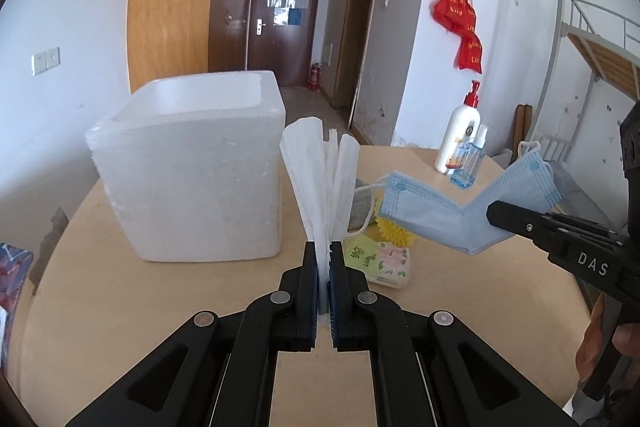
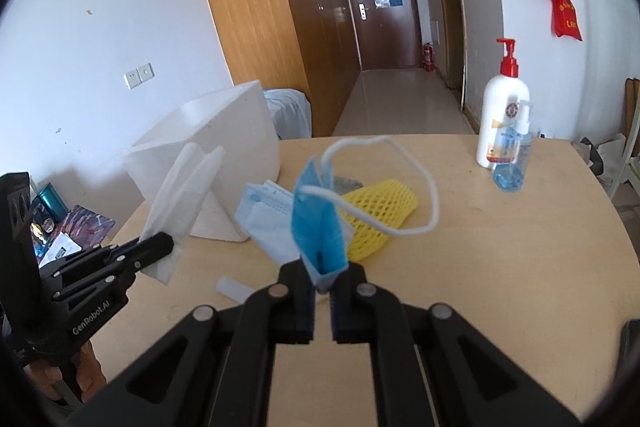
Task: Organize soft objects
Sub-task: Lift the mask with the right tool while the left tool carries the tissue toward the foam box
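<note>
My left gripper [image 1: 324, 253] is shut on a white folded tissue [image 1: 320, 179] that fans upward above the round wooden table [image 1: 120, 307]. The same gripper [image 2: 162, 243] and the tissue [image 2: 180, 195] show at the left of the right wrist view. My right gripper [image 2: 322, 275] is shut on a blue face mask [image 2: 318, 227], whose white ear loop [image 2: 428, 187] hangs free. From the left wrist view, that mask [image 1: 448, 211] hangs bent from the right gripper [image 1: 496, 213]. A white foam box [image 1: 192, 167], open at the top, stands left of both.
On the table lie another pale blue mask [image 2: 262, 215], a yellow foam net [image 2: 380, 211], a tissue pack [image 1: 380, 261] and a small white tube [image 2: 232, 289]. A lotion pump bottle [image 2: 504, 119] and a sanitizer bottle [image 2: 512, 163] stand at the far right. Clutter lies beyond the table's left edge.
</note>
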A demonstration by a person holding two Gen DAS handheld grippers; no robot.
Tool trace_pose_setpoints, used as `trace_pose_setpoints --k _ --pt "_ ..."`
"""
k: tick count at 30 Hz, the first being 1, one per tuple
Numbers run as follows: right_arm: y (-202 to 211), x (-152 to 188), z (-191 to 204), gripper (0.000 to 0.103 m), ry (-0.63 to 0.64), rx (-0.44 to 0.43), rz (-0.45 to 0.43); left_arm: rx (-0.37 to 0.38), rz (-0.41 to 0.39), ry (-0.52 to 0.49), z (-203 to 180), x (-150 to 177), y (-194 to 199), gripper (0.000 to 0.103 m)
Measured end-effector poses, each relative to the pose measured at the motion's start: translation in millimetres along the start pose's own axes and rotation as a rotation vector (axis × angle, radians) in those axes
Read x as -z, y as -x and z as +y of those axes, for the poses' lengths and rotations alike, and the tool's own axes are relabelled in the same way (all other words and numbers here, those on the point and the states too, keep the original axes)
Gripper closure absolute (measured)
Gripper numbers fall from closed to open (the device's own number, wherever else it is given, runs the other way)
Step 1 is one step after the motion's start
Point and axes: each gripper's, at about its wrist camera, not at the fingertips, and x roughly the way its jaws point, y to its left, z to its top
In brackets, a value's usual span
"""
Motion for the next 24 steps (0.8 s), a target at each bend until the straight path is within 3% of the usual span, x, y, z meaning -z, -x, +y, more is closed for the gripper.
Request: trace_pose_setpoints --k 24 --pt "109.1 24.6 36.9 0.095 0.064 -0.048 -0.191 -0.075 -0.219 -0.029 -28.8 27.8 136.6 0.098"
